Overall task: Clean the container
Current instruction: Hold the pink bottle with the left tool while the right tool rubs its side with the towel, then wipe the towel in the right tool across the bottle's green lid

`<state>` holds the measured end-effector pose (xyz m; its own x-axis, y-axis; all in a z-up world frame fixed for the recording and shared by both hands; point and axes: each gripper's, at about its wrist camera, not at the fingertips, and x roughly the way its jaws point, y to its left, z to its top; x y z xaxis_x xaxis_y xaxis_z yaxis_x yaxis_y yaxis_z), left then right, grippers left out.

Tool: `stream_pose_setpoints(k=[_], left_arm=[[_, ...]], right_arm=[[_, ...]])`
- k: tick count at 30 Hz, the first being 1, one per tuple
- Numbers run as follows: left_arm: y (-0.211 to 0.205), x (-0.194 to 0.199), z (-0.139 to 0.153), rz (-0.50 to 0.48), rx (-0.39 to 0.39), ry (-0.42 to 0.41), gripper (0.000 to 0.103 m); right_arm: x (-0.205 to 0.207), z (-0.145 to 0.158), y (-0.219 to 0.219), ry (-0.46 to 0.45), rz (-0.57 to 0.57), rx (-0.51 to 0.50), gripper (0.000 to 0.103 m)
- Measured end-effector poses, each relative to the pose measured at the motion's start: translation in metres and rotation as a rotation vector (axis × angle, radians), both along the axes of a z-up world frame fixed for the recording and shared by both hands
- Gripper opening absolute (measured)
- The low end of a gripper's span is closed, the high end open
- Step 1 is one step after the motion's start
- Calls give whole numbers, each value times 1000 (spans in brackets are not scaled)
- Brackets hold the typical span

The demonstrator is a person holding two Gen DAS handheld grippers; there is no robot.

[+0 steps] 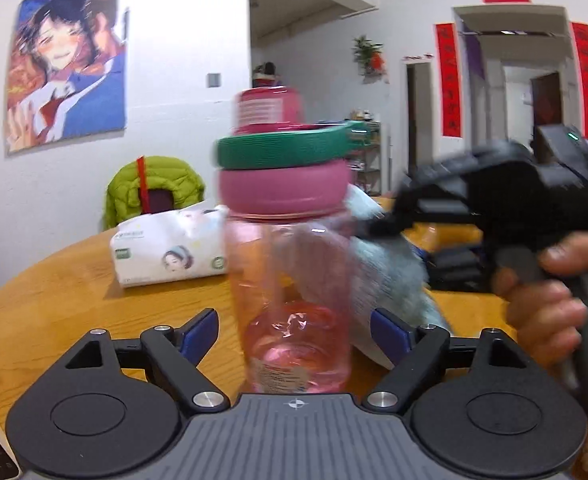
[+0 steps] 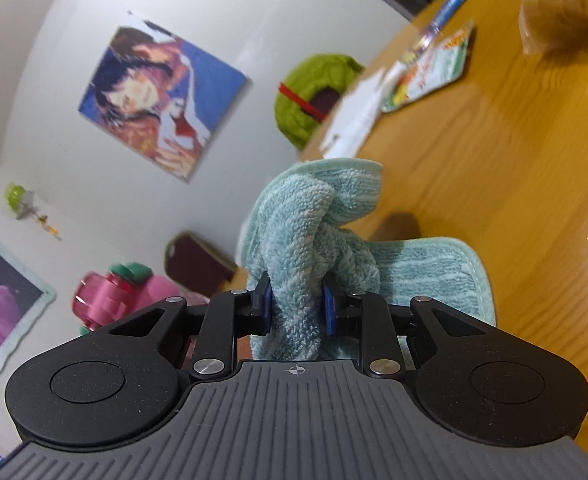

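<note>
From the left wrist view, our left tongs (image 1: 294, 332) stand apart, a blue pad on either side of the pink bottle (image 1: 294, 280) without touching it. The bottle stands upright on the wooden bench (image 1: 54, 300), between the fingers, probably so we can steady it while the other hand wipes. It is a clear pink plastic container with a thick pink collar, a green ring (image 1: 282, 150) above that and a pink cap on top; a label shows low on its wall, and the inside looks empty, though blur makes this uncertain. Our right tongs (image 1: 377, 228) come in from the right at shoulder height, pressing a pale blue towel (image 1: 393, 276) against the bottle's side. A tissue pack (image 1: 166, 252) lies behind on the bench.

From the right wrist view, our right tongs (image 2: 295, 308) are clamped on a bunched fold of the towel (image 2: 313, 232), the rest hanging loose toward the bench (image 2: 493, 160). Bunching it gives a padded front for rubbing. The bottle (image 2: 110, 296) shows only at the lower left edge, tilted by the camera's angle.
</note>
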<state>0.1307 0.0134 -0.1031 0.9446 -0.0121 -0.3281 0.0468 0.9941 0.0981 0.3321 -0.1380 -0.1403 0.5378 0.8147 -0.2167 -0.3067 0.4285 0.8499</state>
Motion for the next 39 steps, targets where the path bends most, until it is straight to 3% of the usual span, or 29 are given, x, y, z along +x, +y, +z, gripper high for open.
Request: stream_pose_setpoints(k=[2, 4, 8, 11, 19, 22, 24, 26, 31, 35, 37, 39], left_arm=[[-7, 0, -2, -18, 36, -5, 83], [-3, 2, -3, -22, 19, -11, 82], [10, 17, -2, -23, 3, -13, 80], [21, 27, -1, -30, -12, -10, 72], [23, 23, -1, -56, -15, -13, 71], [22, 24, -1, -56, -14, -15, 71], [22, 24, -2, -57, -11, -15, 72], [21, 24, -2, -59, -7, -15, 72], [21, 24, -2, -57, -3, -16, 72], [22, 24, -2, -57, -3, -17, 72], [22, 24, -3, -57, -3, -17, 72], [22, 24, -2, -58, -3, -17, 72]], right_arm=[[2, 0, -2, 1, 22, 60, 28], [2, -1, 0, 19, 63, 74, 28], [-6, 8, 12, -14, 61, -35, 29], [-10, 9, 16, -9, 72, -56, 29], [-15, 7, 16, 12, 36, -145, 23], [-19, 14, -10, -53, 4, 49, 23], [-20, 14, -25, -93, 72, 313, 23], [-18, 11, -27, -88, 159, 457, 24], [-8, 1, -5, 19, 169, 236, 25], [5, -18, 11, 155, 154, -35, 26], [6, -22, 18, 154, 146, -154, 26], [2, -16, 16, 103, 126, -139, 26]])
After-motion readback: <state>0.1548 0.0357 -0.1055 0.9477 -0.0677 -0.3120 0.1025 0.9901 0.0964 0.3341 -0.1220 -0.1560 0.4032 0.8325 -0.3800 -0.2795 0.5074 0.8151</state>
